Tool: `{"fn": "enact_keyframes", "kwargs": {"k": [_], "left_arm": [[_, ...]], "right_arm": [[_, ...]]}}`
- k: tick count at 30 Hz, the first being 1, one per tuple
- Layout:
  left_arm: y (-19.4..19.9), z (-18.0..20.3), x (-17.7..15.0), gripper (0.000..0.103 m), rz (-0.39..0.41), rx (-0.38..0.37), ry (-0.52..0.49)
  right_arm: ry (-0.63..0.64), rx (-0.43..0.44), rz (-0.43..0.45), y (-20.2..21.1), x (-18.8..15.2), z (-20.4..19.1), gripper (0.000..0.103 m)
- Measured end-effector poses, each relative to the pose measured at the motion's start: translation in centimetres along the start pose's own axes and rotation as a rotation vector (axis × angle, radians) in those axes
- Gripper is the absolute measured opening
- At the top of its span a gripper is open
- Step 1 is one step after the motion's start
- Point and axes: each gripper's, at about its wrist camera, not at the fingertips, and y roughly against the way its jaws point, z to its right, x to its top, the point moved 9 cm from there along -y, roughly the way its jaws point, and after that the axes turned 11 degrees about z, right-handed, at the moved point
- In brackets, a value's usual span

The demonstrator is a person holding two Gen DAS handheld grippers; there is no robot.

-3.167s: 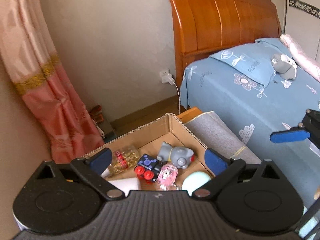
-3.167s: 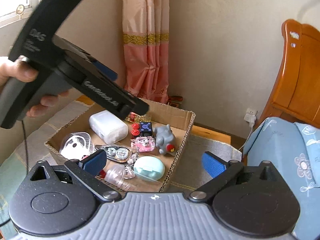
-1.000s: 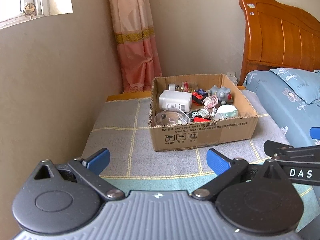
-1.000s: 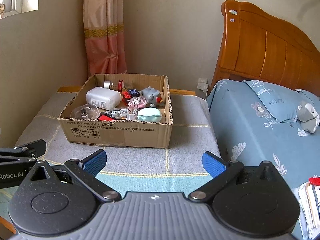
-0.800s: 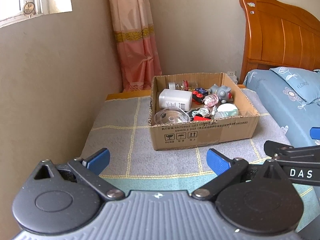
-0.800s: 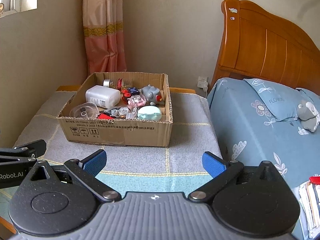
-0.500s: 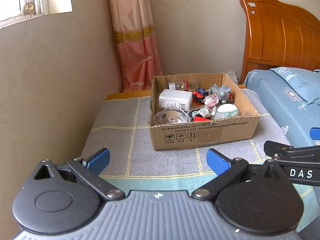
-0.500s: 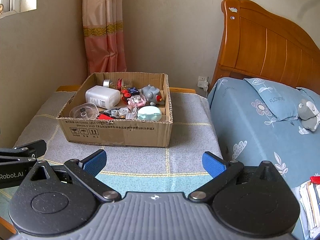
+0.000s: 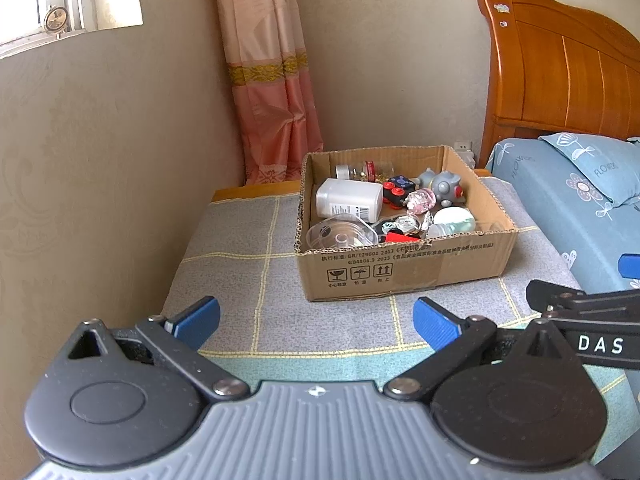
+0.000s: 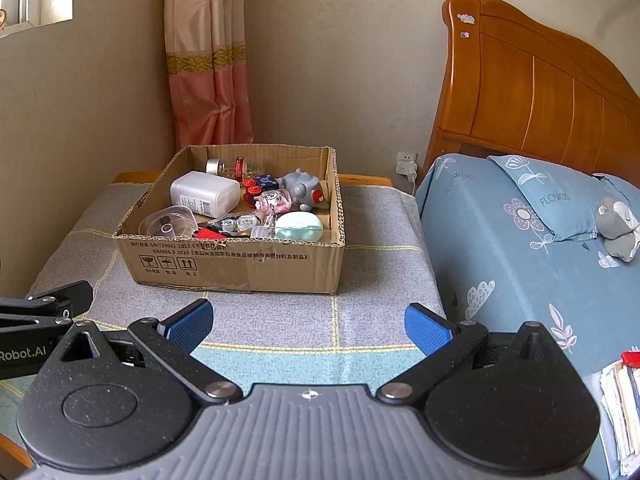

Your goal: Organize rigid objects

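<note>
A cardboard box [image 9: 404,270] [image 10: 240,268] stands on a cloth-covered table [image 9: 248,248] [image 10: 380,240]. Inside lie a white bottle [image 9: 348,200] [image 10: 204,194], a clear plastic container [image 9: 340,234] [image 10: 168,222], a grey toy figure [image 9: 442,186] [image 10: 302,188], a pink figure [image 9: 420,200] [image 10: 274,200], a mint green case [image 9: 454,218] [image 10: 298,226] and a small glass jar [image 9: 364,170]. My left gripper [image 9: 316,322] and right gripper [image 10: 308,326] hang open and empty in front of the box, well short of it.
A wall [image 9: 100,160] borders the table on the left, with a pink curtain [image 9: 276,112] in the corner. A bed with a blue sheet [image 10: 520,240] and wooden headboard [image 10: 540,92] runs along the right. Papers [image 10: 618,396] lie at lower right.
Both grippers have pulled back from just above the box to a spot in front of it, then stayed still over the last second. Both stayed open.
</note>
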Motion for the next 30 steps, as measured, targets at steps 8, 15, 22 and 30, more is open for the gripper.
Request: {"fn": "enact_keyframes", "kwargs": {"k": [8,15,22,30], "left_arm": [[0.02,0.07,-0.05,0.102,-0.001,0.000,-0.002],[0.00,0.09,-0.10,0.102,-0.002,0.002,-0.003],[-0.07,0.18,-0.26,0.102,-0.005,0.003,-0.003],[-0.04,0.11,-0.32,0.102,-0.006,0.005,-0.008]], "right_arm": [[0.001,0.000,0.000,0.03,-0.06,0.04,0.103],[0.002,0.000,0.001,0.09,-0.07,0.16,0.103],[0.002,0.002,-0.003,0.01,-0.16,0.17,0.103],[0.001,0.002,-0.005,-0.03,-0.26,0.14,0.103]]}}
